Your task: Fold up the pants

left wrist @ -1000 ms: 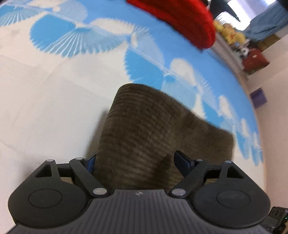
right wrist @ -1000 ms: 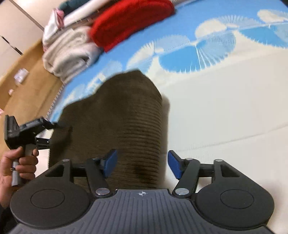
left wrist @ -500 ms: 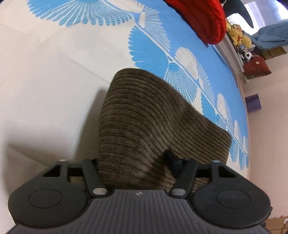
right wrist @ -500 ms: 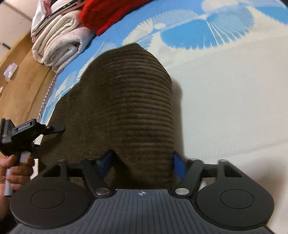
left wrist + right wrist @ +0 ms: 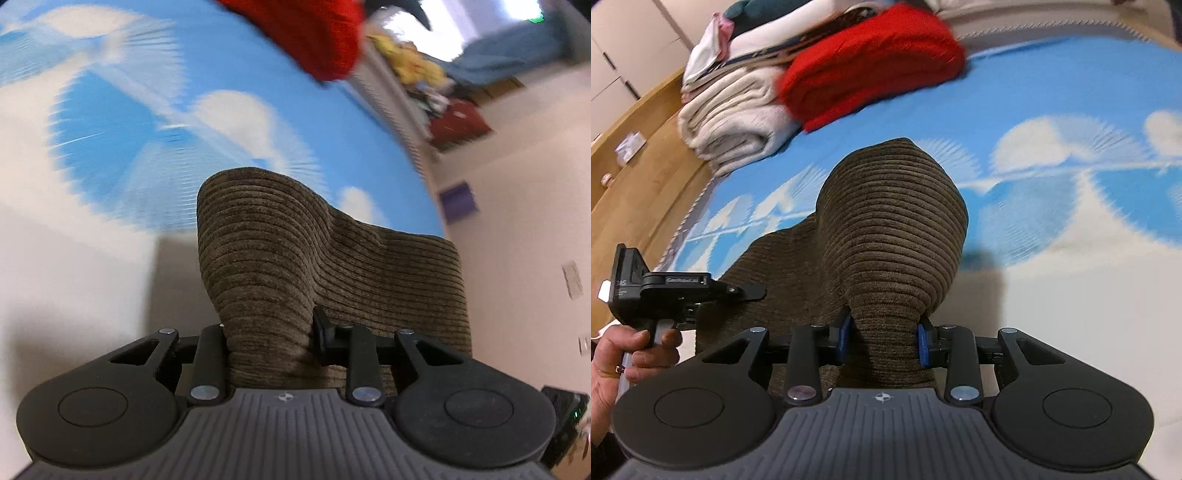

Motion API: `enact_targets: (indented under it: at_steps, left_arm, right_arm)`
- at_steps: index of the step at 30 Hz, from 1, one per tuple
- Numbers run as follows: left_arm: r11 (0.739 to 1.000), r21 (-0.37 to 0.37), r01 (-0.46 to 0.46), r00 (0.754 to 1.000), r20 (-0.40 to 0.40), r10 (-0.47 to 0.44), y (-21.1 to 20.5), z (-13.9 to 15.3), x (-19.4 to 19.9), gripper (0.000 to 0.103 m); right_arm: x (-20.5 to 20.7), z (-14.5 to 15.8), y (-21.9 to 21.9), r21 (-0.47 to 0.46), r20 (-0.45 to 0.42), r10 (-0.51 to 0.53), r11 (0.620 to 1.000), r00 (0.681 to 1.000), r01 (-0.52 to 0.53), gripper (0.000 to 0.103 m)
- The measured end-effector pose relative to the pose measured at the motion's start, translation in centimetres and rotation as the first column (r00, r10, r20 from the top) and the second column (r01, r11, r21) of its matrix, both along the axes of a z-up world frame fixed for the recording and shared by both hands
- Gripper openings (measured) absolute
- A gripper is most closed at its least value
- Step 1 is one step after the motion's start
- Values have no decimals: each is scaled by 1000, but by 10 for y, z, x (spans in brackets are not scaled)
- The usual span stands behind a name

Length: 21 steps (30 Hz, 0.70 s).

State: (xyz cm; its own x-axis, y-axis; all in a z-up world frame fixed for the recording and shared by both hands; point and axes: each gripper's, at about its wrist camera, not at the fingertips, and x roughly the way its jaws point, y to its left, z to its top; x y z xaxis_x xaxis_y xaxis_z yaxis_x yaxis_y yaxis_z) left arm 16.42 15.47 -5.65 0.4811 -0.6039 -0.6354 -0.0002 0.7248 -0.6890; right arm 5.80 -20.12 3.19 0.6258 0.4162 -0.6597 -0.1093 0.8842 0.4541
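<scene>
Corduroy: brown ribbed pants (image 5: 280,266), bunched and lifted off the bed, arching up in a hump between the two tools.
Left tool (image 5: 269,332): closed tight on a fold of the pants; the cloth fills the gap between its black fingers.
Right tool (image 5: 884,338): pinched on another gathered fold, blue pads pressed against the cloth on both sides.
Pants elsewhere: in the right wrist view the pants (image 5: 886,221) spread out low toward the left tool (image 5: 701,288).
Left hand (image 5: 624,354): wrapped around that tool's handle, a ring on one finger.
Bed cover (image 5: 1052,129): blue and white fan pattern, blurred in both views.
Red blanket (image 5: 871,62): folded at the far end of the bed.
Cream blanket (image 5: 735,114): folded, touching the red one.
</scene>
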Motion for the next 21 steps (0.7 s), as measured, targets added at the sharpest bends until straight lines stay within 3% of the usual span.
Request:
enact_targets:
  at_steps: [2,4,5,7,9,12,14,16,18,20,21]
  left_arm:
    - [999,-1,34,998,56,-34,-26,9,7,31]
    - [997,62,38,998,39,-41,-42,8,16,59]
    - [992,128,8,1000,17,-10,-45,7,18,60]
    - [970,235,-60,998,-10,64,-44,5,21,50]
    - [971,228,-66,998,11,65,-42,12,20,41]
    - [979,199,54,990,115,-78,-60,32,10,38]
    - [962,210,176,967,144,-209,-77,34,4,35]
    - [915,284,287,939,104,-327,-99,23,-2,29]
    - [850,376,368,921,-21,-390,-118,-5,-4,24]
    - [759,474,447,892,-168,-420,-133,-37,-8,23]
    - [736,501,455,886,-172,-430,-138,-38,-9,23]
  right_arm:
    - [-2,3,-33,-14,27,-25,1000,999,25,35]
    - [-2,-3,-62,-40,40,-41,998,998,43,36]
    - [0,-12,-70,-68,25,-54,996,998,55,41]
    - [1,-37,-94,-165,-40,-179,971,983,170,44]
    - [-2,-51,-113,-204,-61,-255,950,965,238,43]
    - [-9,-41,-125,-146,-1,-250,958,968,247,43]
    - [-16,-35,-122,-119,42,-175,977,984,179,43]
    - [-16,-38,-108,-110,32,-66,992,997,70,43]
    - [-13,-53,-92,-130,-45,87,987,995,-92,43]
    - [-12,-82,-67,-247,-188,207,936,960,-250,43]
    - [-14,-93,-59,-310,-222,240,902,945,-302,43]
